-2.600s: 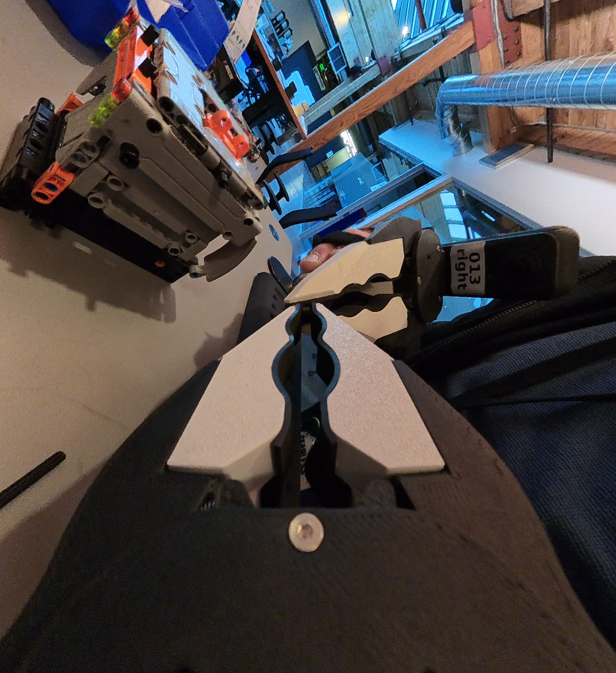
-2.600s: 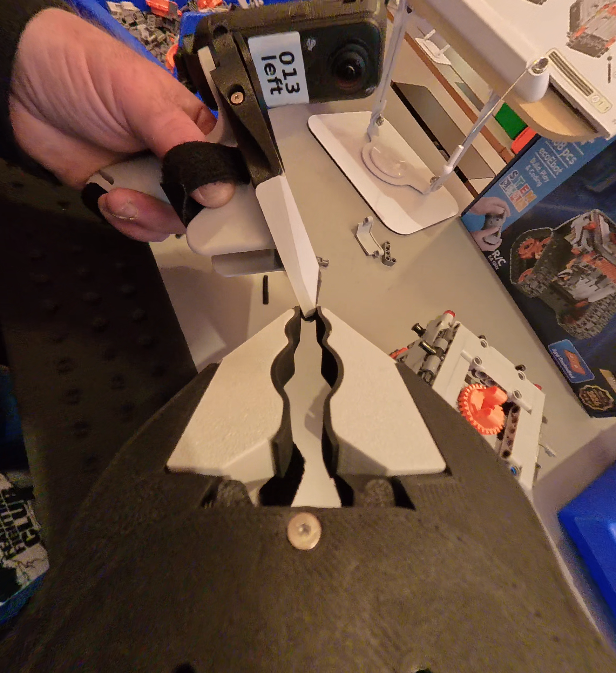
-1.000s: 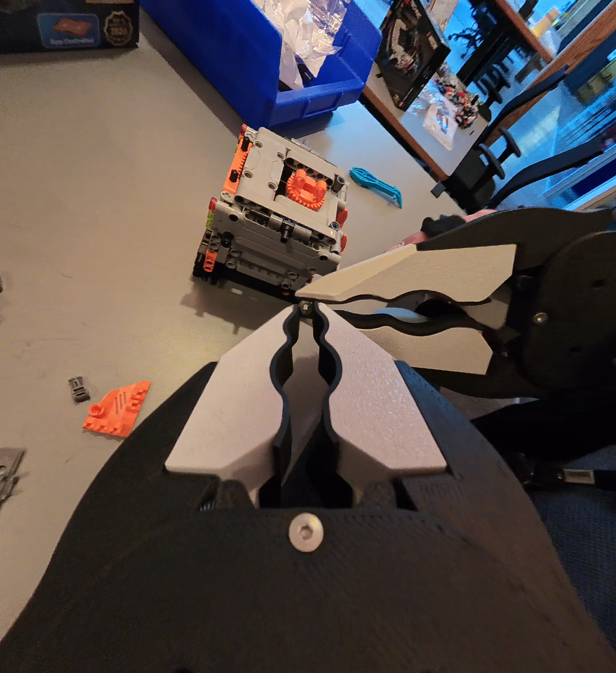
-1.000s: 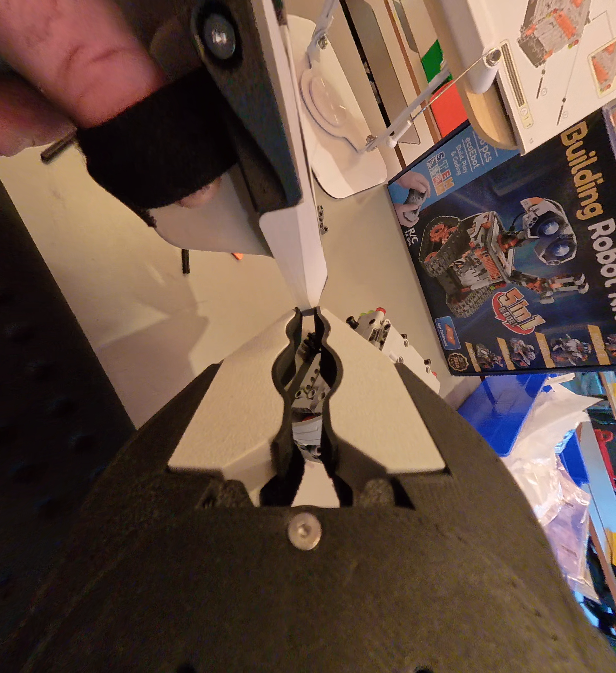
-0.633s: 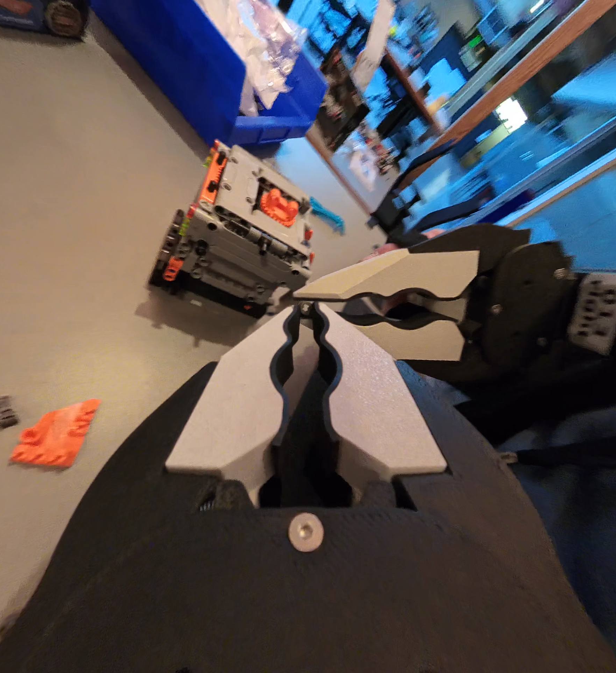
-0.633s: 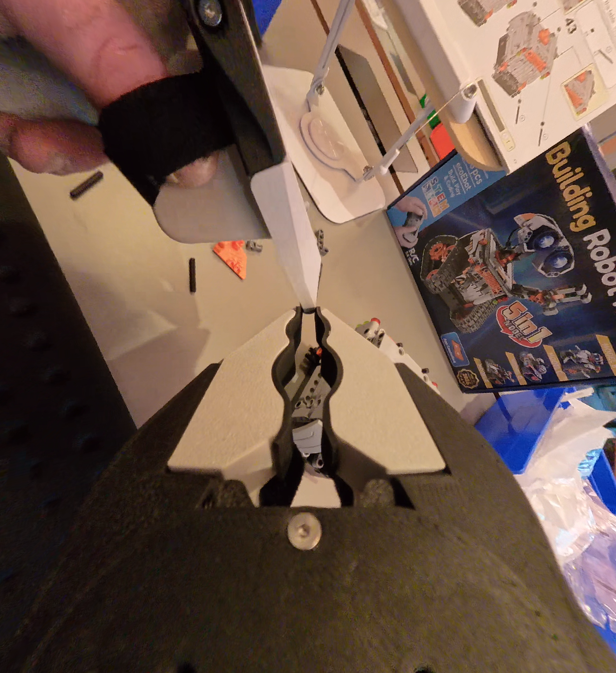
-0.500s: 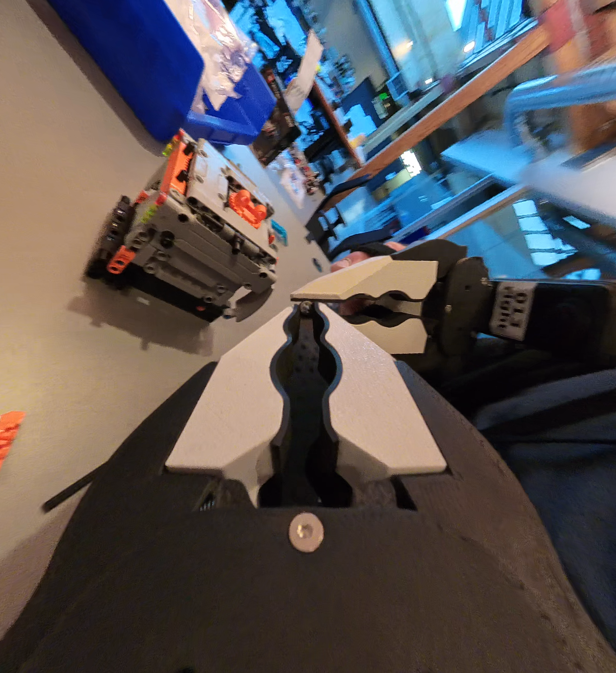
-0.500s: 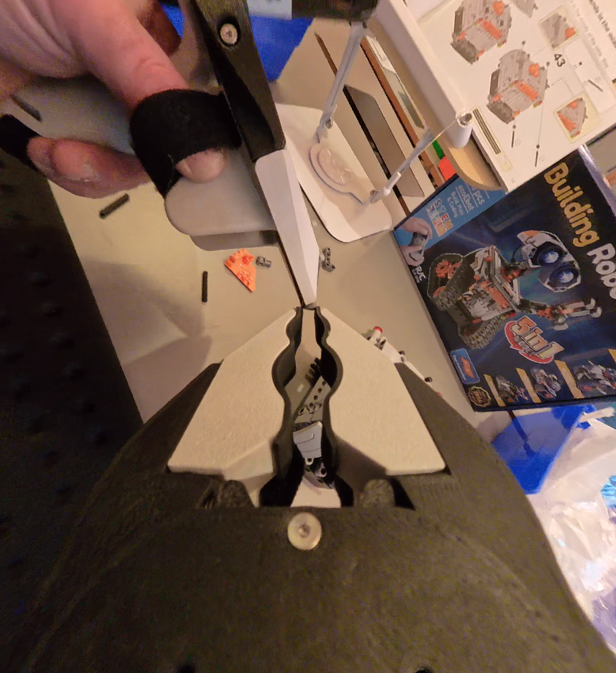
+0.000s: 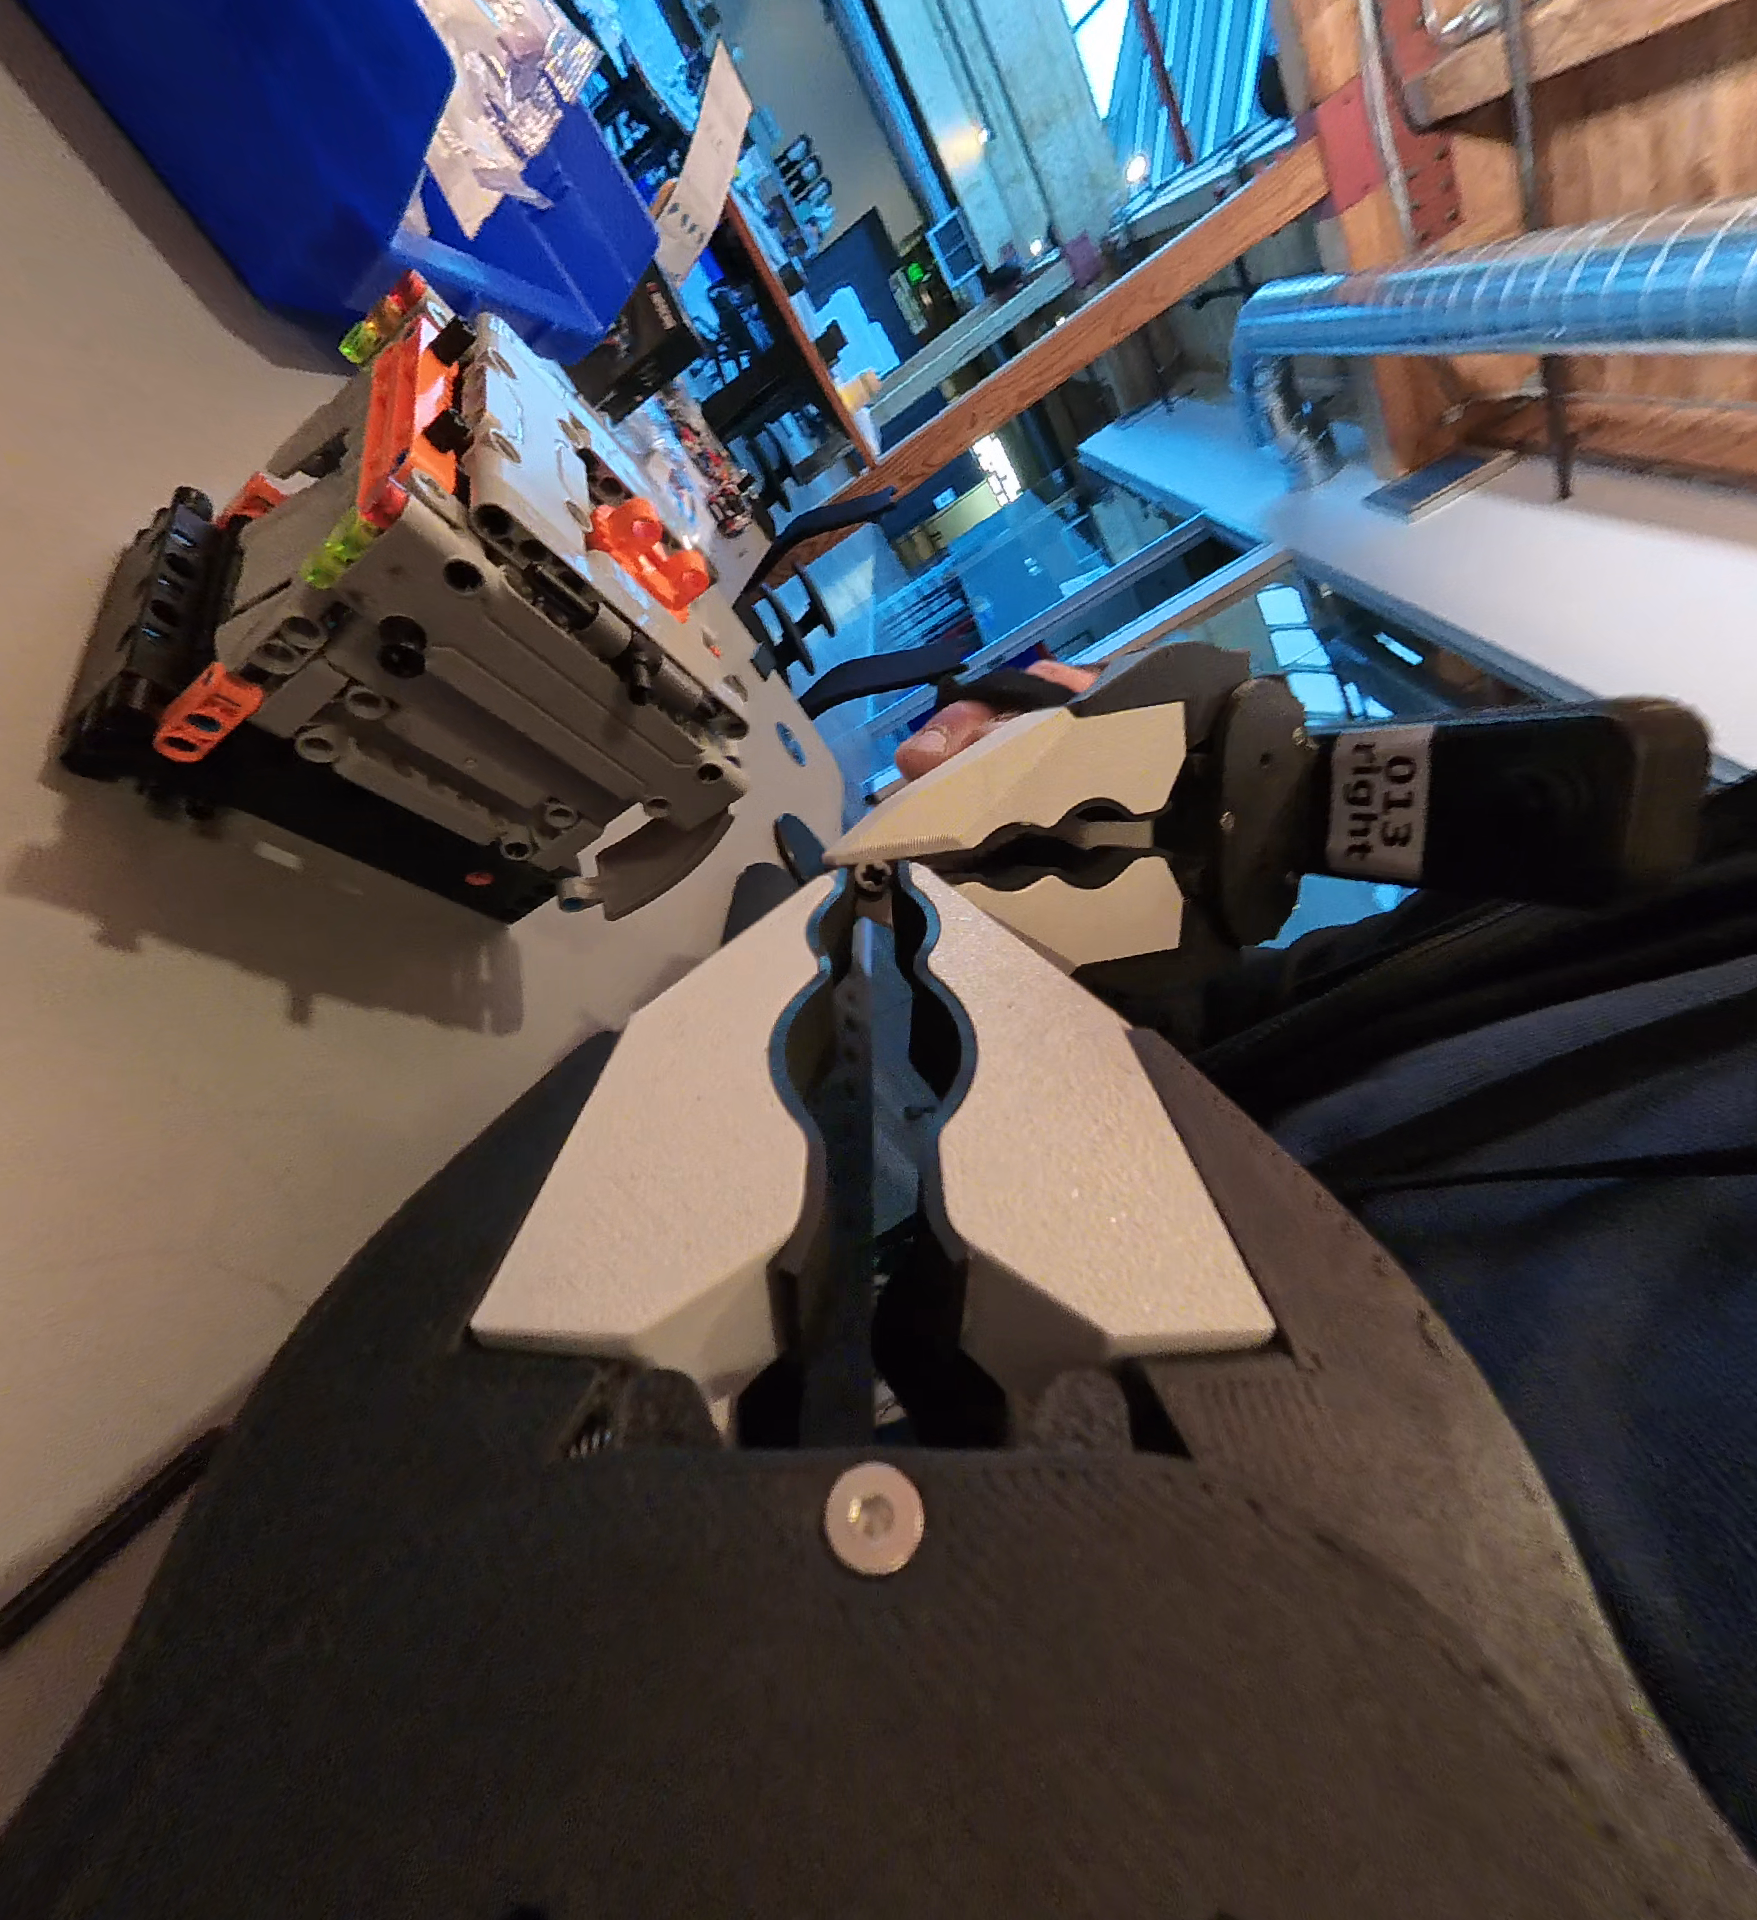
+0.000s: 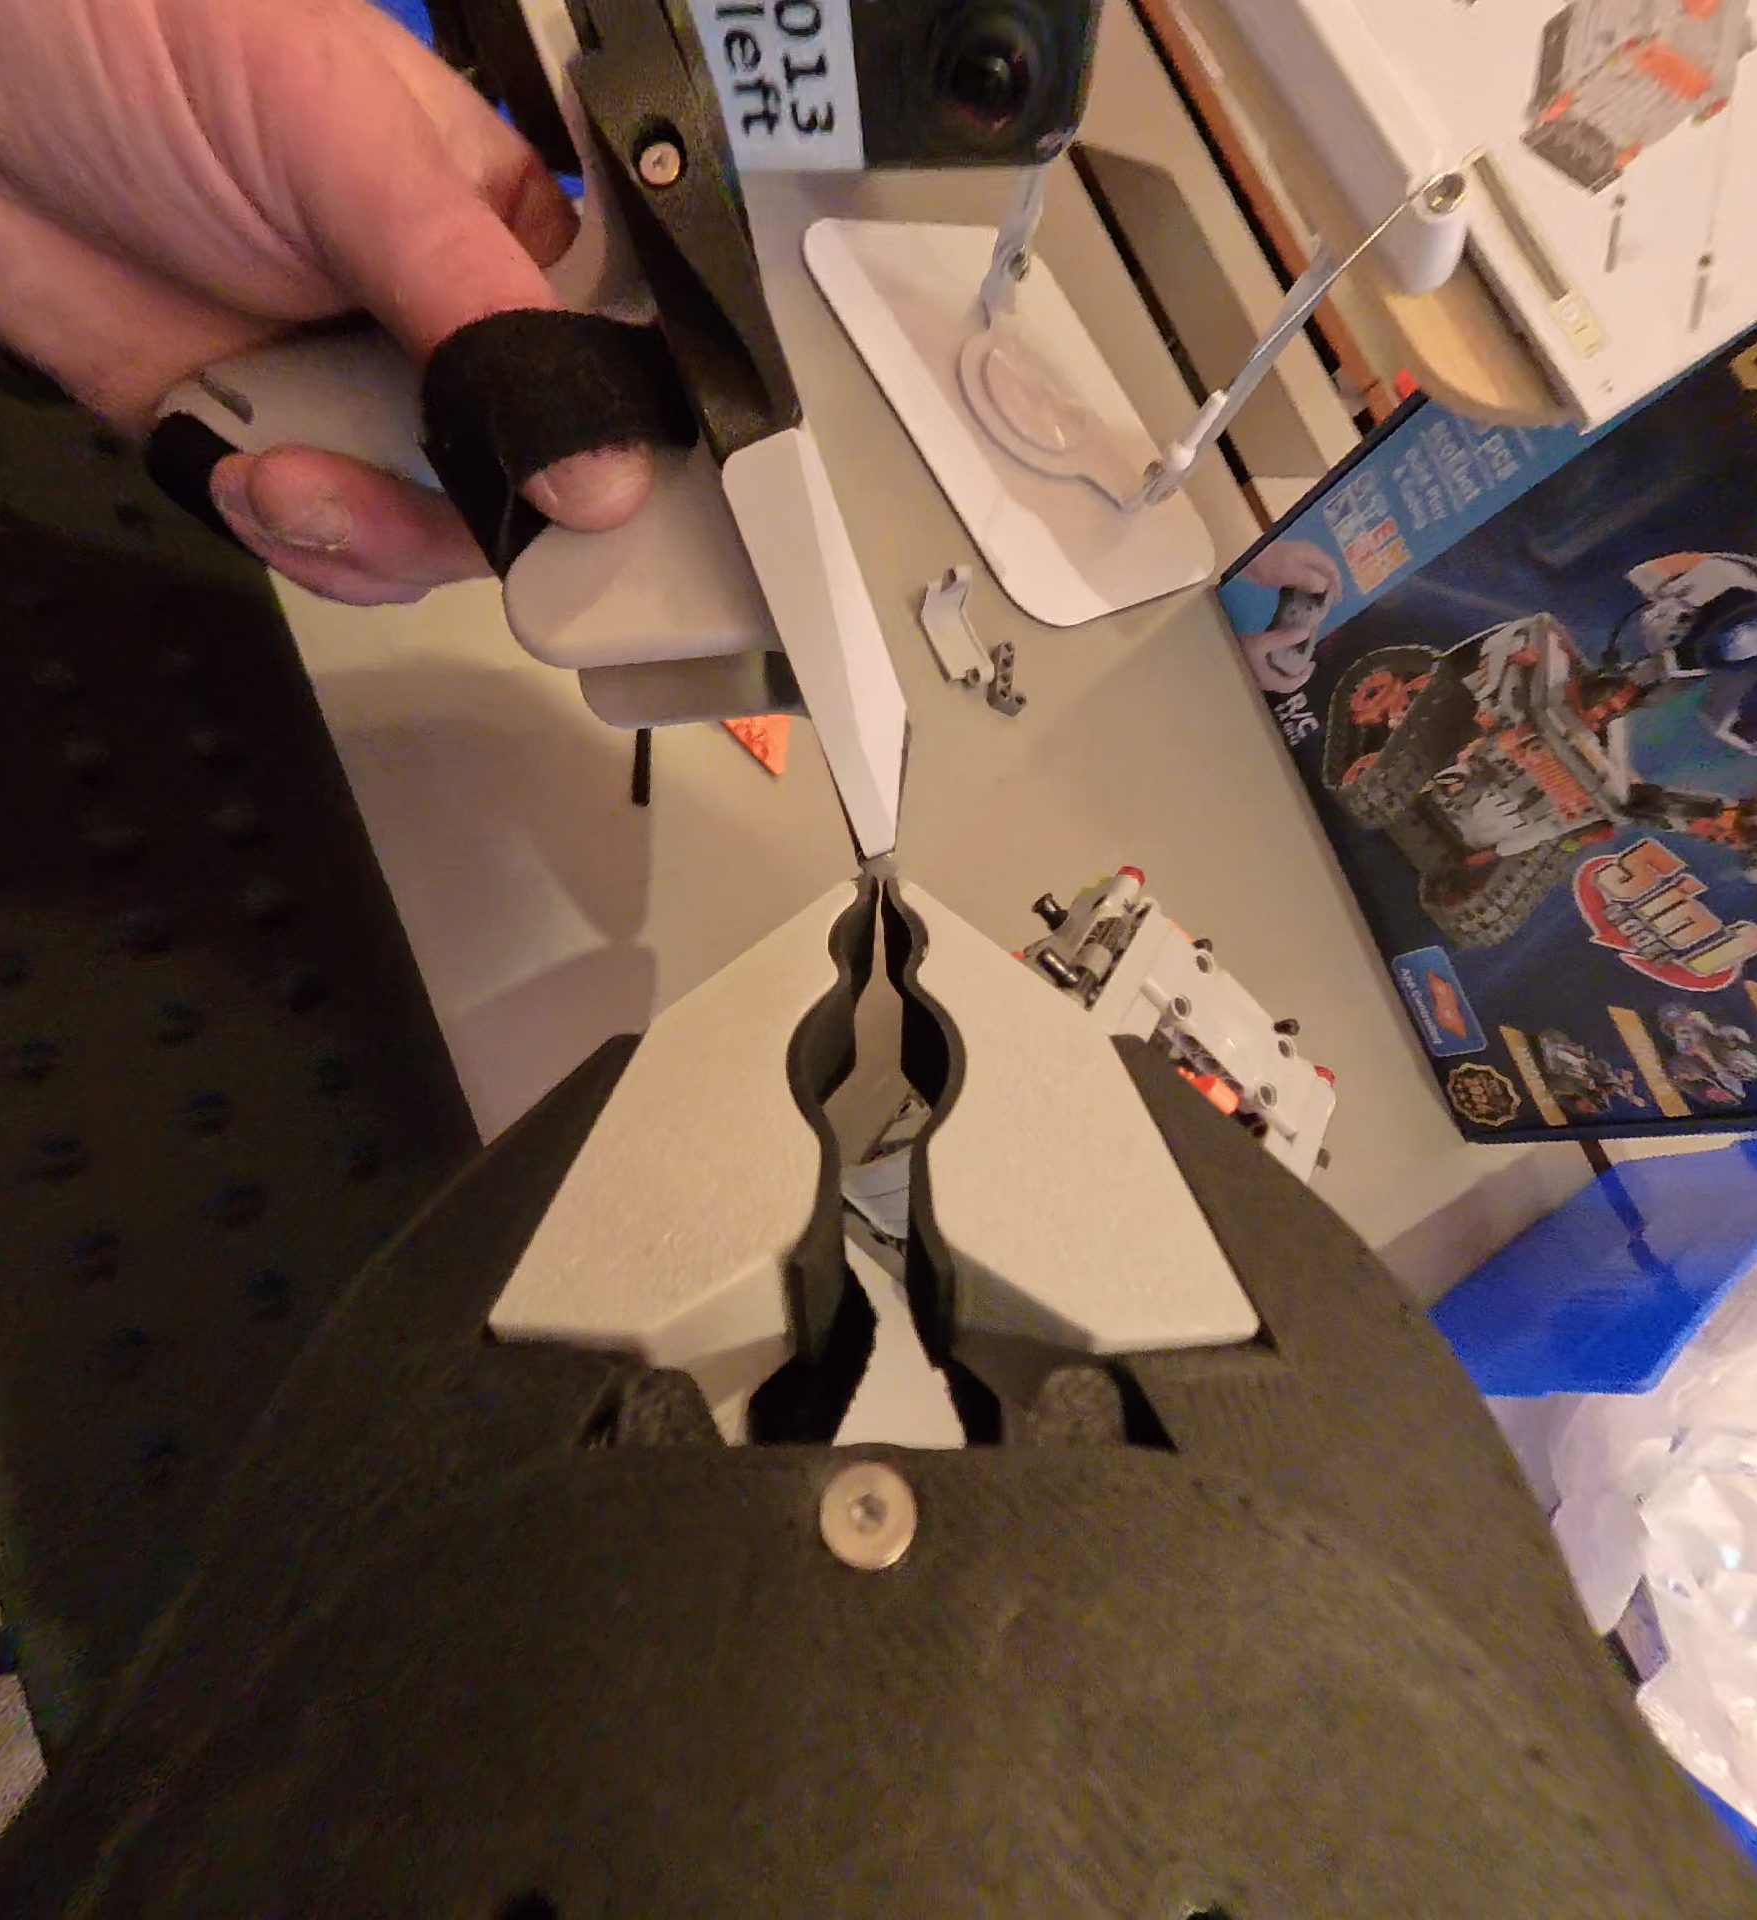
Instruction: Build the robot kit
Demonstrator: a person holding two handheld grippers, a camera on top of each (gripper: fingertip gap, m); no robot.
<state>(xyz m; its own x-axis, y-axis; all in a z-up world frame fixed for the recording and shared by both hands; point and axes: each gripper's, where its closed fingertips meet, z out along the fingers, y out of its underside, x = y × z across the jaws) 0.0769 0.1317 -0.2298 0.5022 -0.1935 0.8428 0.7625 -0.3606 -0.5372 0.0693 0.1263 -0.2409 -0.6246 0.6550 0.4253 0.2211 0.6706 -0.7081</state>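
My left gripper (image 9: pixel 869 883) is closed on a small grey pin (image 9: pixel 868 876), its cross-shaped end showing between my fingertips. My right gripper (image 10: pixel 879 885) pinches the same pin from the side, tips meeting my left tips at a right angle above the table edge. The grey and orange brick model (image 9: pixel 417 665) sits nearby on the table, untouched.

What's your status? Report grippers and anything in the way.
Left gripper, right gripper both shut, tip to tip on small grey pin. Brick model on table beyond, untouched. Nothing blocking.
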